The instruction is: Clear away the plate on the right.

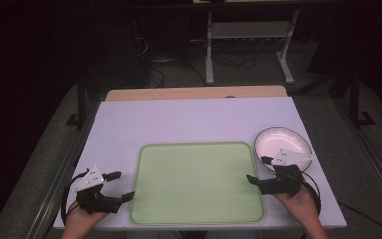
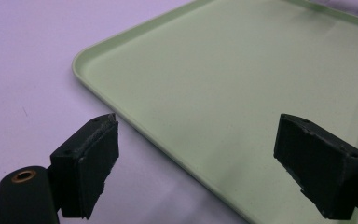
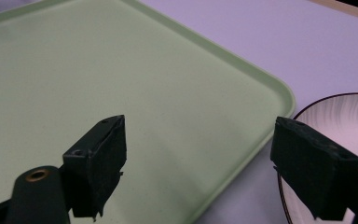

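- High view took in the floor beyond the tabletop [image 1: 189,119]; gripper views did not.
- Left gripper [image 1: 119,186] and right gripper [image 1: 258,170] gaped empty beside the green tray [image 1: 196,184].
- White bowl [image 1: 283,142] sat near the tabletop's right edge.

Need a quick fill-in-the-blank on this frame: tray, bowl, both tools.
1. The tray is coloured ____.
2. The bowl sits to the ____ of the tray.
3. Both the left tool and the right tool have jaws that are ____.
4. The tray holds ____.

Missing words: green; right; open; nothing
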Demonstrator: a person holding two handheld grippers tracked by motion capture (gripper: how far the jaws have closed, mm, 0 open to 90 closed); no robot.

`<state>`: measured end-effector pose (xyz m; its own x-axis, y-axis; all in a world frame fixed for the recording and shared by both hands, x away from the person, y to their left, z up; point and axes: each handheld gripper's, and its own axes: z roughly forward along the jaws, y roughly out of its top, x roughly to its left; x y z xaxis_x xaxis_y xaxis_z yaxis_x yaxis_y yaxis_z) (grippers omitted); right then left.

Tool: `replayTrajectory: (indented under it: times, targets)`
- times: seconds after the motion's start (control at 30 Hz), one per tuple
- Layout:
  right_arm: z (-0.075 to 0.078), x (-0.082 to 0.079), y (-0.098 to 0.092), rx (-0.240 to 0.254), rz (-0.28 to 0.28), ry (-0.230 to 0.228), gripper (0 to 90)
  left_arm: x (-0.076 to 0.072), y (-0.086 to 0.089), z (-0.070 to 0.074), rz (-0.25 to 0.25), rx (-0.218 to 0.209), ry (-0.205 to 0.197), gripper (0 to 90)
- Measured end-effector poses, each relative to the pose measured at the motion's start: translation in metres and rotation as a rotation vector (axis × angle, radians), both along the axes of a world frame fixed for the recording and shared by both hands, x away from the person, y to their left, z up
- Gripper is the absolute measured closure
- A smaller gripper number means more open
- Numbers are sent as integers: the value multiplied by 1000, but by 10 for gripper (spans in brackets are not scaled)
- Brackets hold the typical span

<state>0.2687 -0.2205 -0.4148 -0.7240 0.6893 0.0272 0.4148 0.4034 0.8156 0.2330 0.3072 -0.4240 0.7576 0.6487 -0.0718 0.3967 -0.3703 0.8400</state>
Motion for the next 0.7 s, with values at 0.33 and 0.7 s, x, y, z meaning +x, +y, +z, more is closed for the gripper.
replayTrajectory:
  times: [0.33,0.7]
  targets:
    - [3,-2,-6,14,-9,-7,178,0,0,0,-1,1,0,139]
    - [5,-2,-18,22,-29,-2,178,0,1,0,1,4,0,139]
